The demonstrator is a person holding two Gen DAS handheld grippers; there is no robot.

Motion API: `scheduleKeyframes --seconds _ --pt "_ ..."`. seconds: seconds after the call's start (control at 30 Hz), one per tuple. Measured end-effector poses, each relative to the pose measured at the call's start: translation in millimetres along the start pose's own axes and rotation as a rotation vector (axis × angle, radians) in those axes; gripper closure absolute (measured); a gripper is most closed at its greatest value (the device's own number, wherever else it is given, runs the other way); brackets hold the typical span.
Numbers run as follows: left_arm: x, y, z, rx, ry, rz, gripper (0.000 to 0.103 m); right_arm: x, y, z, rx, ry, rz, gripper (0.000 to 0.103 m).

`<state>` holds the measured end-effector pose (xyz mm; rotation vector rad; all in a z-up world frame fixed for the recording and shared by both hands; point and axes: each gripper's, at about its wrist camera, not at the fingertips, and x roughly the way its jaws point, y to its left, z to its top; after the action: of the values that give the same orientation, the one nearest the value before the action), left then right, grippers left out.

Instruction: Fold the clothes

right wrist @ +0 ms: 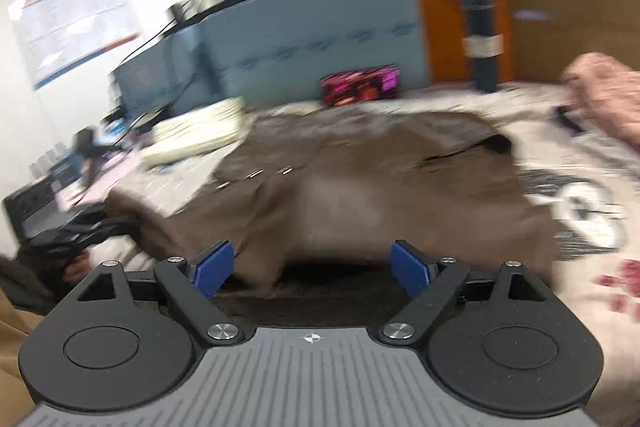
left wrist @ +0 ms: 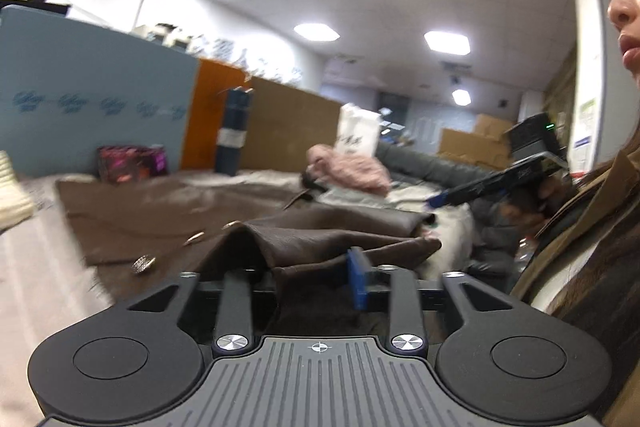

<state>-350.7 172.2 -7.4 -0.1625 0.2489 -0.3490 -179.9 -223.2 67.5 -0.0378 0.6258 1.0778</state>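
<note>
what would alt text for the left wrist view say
The left gripper is clamped on a raised fold of a brown leather jacket lying across a bed. The right gripper hovers beyond, with a pink garment behind.

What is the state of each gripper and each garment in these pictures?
left gripper: shut on brown coat, lifting a fold.
right gripper: open, empty.
brown coat: spread on the bed, one part lifted.
pink garment: bunched, unfolded.
cream garment: lying beside the coat.

The brown coat point(left wrist: 320, 239) looks like smooth, faintly glossy leather with shiny metal buttons point(left wrist: 144, 263). At two o'clock, a fluffy pink garment point(left wrist: 352, 169).
</note>
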Motion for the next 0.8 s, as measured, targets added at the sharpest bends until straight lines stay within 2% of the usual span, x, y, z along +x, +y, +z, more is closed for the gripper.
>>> scheduleKeyframes --seconds 0.07,0.1,0.2,0.27,0.37,0.5,0.6,0.67,0.8 --pt "-13.5 0.7 2.6 -0.004 -0.017 0.066 0.041 -23.4 -8.9 -1.4 -0.002 -0.075 -0.06 0.016" --pt "-20.8 1.8 5.8 0.0 -0.038 0.105 0.035 -36.2 -13.5 -3.1 -0.009 -0.124 -0.097 0.01" --pt "-30.7 14.4 20.5 -0.03 -0.137 0.226 0.02 -52.3 -36.7 1.6 0.013 -0.242 -0.179 0.006" --pt "-16.5 29.6 30.9 -0.062 -0.145 0.3 0.019 -47.7 -62.4 10.2 0.05 -0.286 -0.195 0.006" --pt "11.4 55.1 46.0 -0.106 -0.129 0.407 0.019 -17.6 -102.2 25.9 0.116 -0.31 -0.187 0.006" --pt "58.0 109.3 61.3 -0.233 -0.041 0.525 0.019 40.9 -158.4 49.8 0.225 -0.247 -0.18 0.006" --pt "88.1 146.7 70.9 -0.265 0.006 0.594 0.02 86.9 -193.0 66.3 0.311 -0.174 -0.158 0.006" --pt "107.4 170.4 76.3 -0.272 0.034 0.603 0.02 115.1 -207.8 75.0 0.358 -0.13 -0.156 0.006" --pt "140.5 195.2 74.0 -0.302 0.102 0.572 0.02 169.8 -223.9 86.1 0.405 -0.034 -0.117 0.008"
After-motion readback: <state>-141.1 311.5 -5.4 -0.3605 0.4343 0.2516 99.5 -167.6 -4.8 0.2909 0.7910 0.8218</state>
